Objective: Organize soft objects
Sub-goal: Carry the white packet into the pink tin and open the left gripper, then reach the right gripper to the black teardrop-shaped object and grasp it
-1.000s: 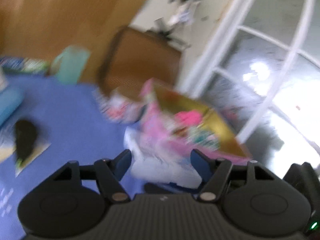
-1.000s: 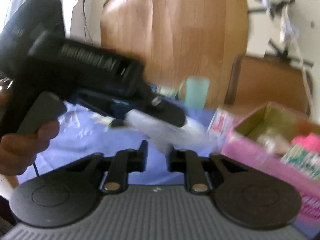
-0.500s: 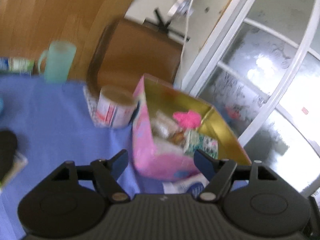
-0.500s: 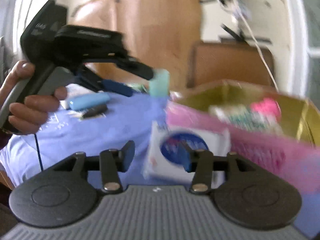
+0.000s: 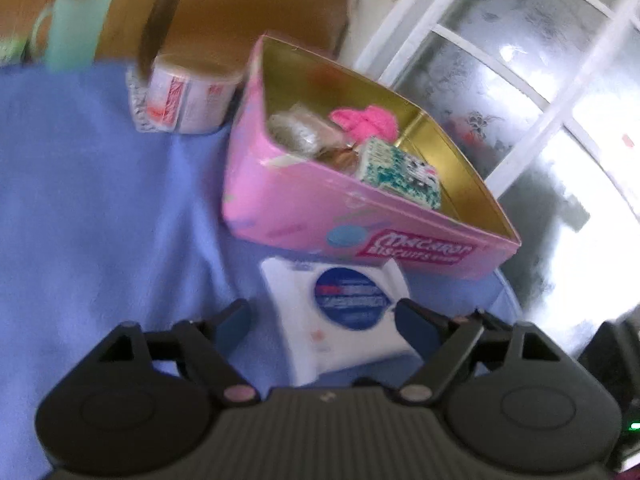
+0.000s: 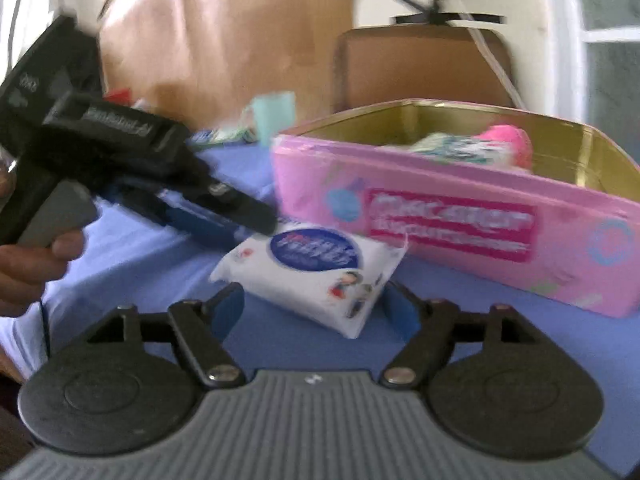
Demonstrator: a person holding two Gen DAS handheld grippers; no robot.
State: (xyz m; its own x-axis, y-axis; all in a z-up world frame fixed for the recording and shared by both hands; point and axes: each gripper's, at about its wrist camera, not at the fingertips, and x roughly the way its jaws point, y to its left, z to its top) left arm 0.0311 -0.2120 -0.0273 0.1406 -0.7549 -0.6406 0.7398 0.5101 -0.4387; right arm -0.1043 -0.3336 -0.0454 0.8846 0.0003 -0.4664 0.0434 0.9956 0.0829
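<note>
Blue tablecloth [image 6: 132, 264]; wipes pack [image 6: 316, 276] apparently lies flat, long axis along pink tin [image 6: 440, 216]

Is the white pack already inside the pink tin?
No, the white pack lies on the blue cloth in front of the pink tin.

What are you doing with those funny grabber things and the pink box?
A person is tidying soft things into the pink biscuit tin. A white tissue pack lies on the blue tablecloth just in front of the tin. The right gripper has just been opening its jaws, which now stand clear of the pack. The left gripper hovers open over it too. Neither holds anything.
</note>
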